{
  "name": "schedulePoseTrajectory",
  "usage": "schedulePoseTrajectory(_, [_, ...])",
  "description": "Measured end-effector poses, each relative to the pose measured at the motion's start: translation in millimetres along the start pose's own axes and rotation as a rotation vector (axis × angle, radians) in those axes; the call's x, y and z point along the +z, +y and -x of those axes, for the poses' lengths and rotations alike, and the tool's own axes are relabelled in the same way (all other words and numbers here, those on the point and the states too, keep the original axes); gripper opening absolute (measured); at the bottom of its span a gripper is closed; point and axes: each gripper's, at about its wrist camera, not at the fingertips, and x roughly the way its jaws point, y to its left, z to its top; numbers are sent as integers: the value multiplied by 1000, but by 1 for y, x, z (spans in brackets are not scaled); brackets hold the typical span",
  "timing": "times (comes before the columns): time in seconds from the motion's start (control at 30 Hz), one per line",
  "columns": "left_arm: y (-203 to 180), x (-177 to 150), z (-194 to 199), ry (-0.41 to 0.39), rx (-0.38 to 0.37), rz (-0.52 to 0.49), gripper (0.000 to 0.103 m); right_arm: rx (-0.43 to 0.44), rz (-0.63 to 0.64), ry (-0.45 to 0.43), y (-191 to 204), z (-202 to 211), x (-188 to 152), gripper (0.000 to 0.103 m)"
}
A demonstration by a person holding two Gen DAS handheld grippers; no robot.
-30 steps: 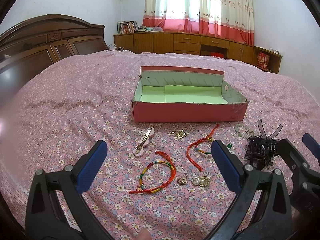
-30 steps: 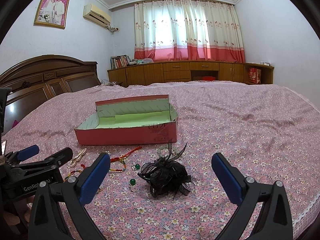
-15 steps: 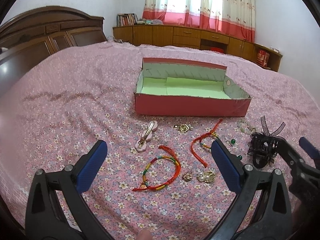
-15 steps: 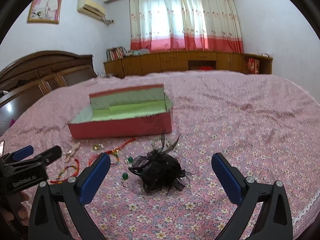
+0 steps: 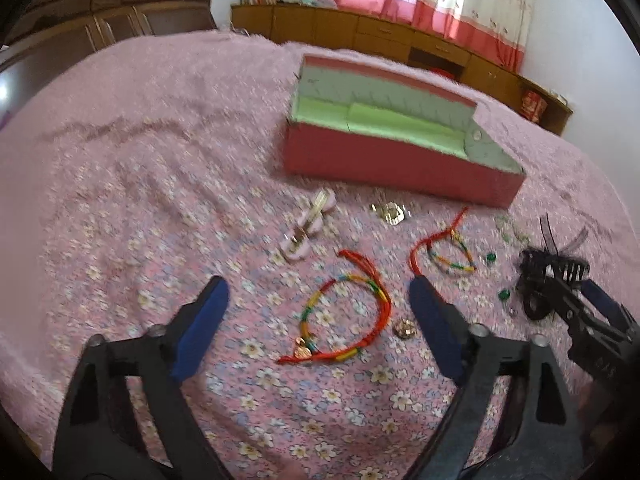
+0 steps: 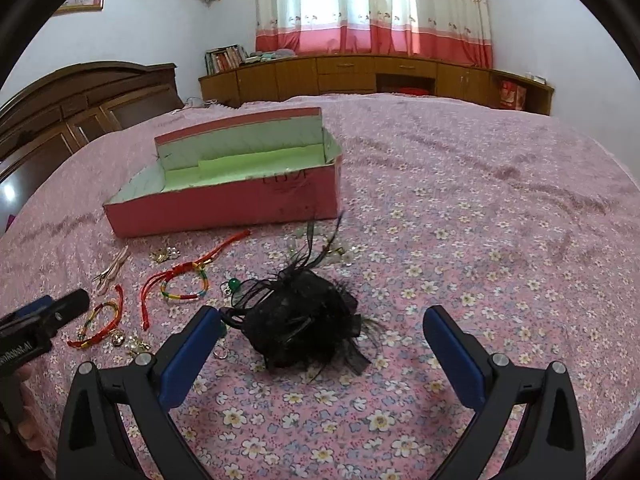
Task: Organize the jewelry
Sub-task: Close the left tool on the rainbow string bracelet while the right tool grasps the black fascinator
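Note:
A red box with a green lining (image 5: 400, 160) (image 6: 224, 208) stands open on the pink flowered bedspread. In front of it lie a multicolour cord bracelet (image 5: 344, 312) (image 6: 98, 322), a red cord bracelet (image 5: 444, 250) (image 6: 176, 282), a pink hair clip (image 5: 306, 230), small gold pieces (image 5: 392, 212) and green beads (image 5: 490, 257). A black feather hair piece (image 6: 300, 312) (image 5: 548, 280) lies to the right. My left gripper (image 5: 320, 312) is open, low over the multicolour bracelet. My right gripper (image 6: 322, 340) is open, straddling the black hair piece.
A dark wooden headboard (image 6: 80, 96) stands at the left. Low wooden cabinets (image 6: 360, 76) run under the curtained window behind the bed. The bed's edge (image 6: 616, 420) is close at the right.
Both grippers have moved forward and down toward the bed. The left has closed in on the multicolour bracelet, the right on the black hair piece. Both stayed open.

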Motion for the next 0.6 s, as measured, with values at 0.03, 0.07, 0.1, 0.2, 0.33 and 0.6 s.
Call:
schedulePoseTrajectory(0.03, [-1, -1, -4, 19, -5, -5, 67, 4, 0, 1, 0, -1, 0, 103])
schedulePoseTrajectory(0.07, [-2, -2, -8, 35, -8, -7, 59, 8, -2, 4, 0, -2, -1, 103])
schedulePoseTrajectory(0.1, [-3, -4, -12, 57, -15, -7, 55, 14, -5, 6, -1, -2, -1, 103])
schedulePoseTrajectory(0.2, [-3, -7, -21, 96, -28, 0, 47, 32, -19, 18, -2, -4, -1, 103])
schedulePoseTrajectory(0.33, [0, -9, -25, 120, -50, 32, 46, 36, -35, 16, -4, -3, -1, 103])
schedulePoseTrajectory(0.6, [4, -10, -26, 151, -38, 35, 39, 44, -46, 19, -5, -7, 4, 102])
